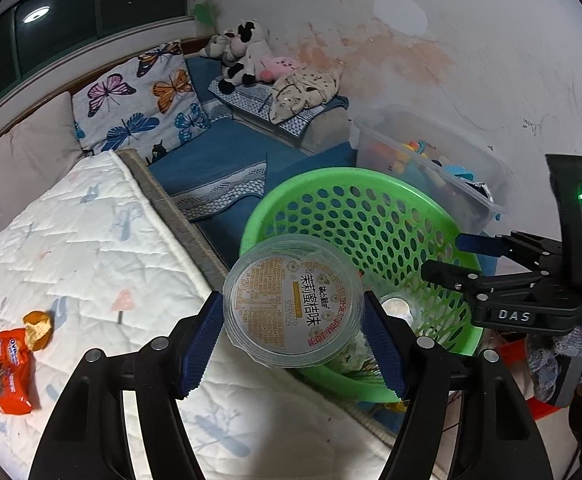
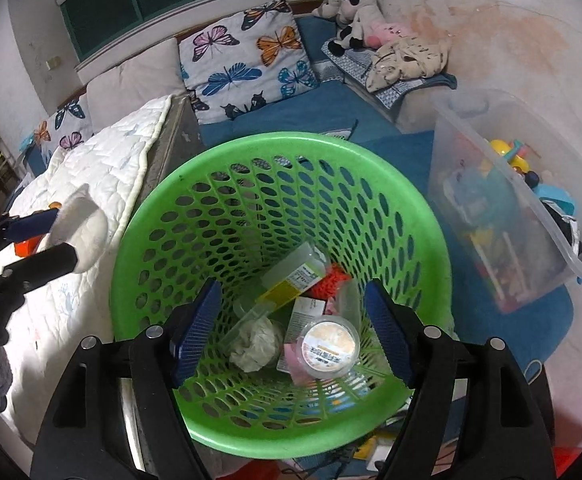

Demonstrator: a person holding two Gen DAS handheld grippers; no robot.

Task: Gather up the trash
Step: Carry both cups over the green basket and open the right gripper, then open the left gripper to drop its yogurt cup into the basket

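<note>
The cup (image 1: 294,300), a clear plastic one with an orange-and-white printed lid facing the camera, sits clamped between the blue pads of the left tool (image 1: 293,340). It hangs just ahead of that tool, over the near rim of the green basket (image 1: 291,196), which stands beyond and to the right of it beside the bed (image 1: 91,240).

The right tool (image 2: 293,322) is released, its pads wide apart with nothing between them, and it hovers above the basket's mouth, looking straight down into it. Below it, at the bottom of the basket, lie a second lidded cup (image 2: 328,347), a crumpled tissue (image 2: 256,342), a yellow-green box (image 2: 291,278) and something red-orange (image 2: 331,282) past the box.

Left of the left tool, on the white quilt, lie an orange wrapper (image 1: 9,372) and, touching its upper end, a small amber wrapper (image 1: 38,330). Right of the right tool, just beside the basket, stands a clear bin (image 2: 503,216) of toys. Far ahead of both tools, a butterfly pillow (image 2: 247,60) leans against the back of the bed and plush toys (image 2: 361,16) are piled in the corner.
</note>
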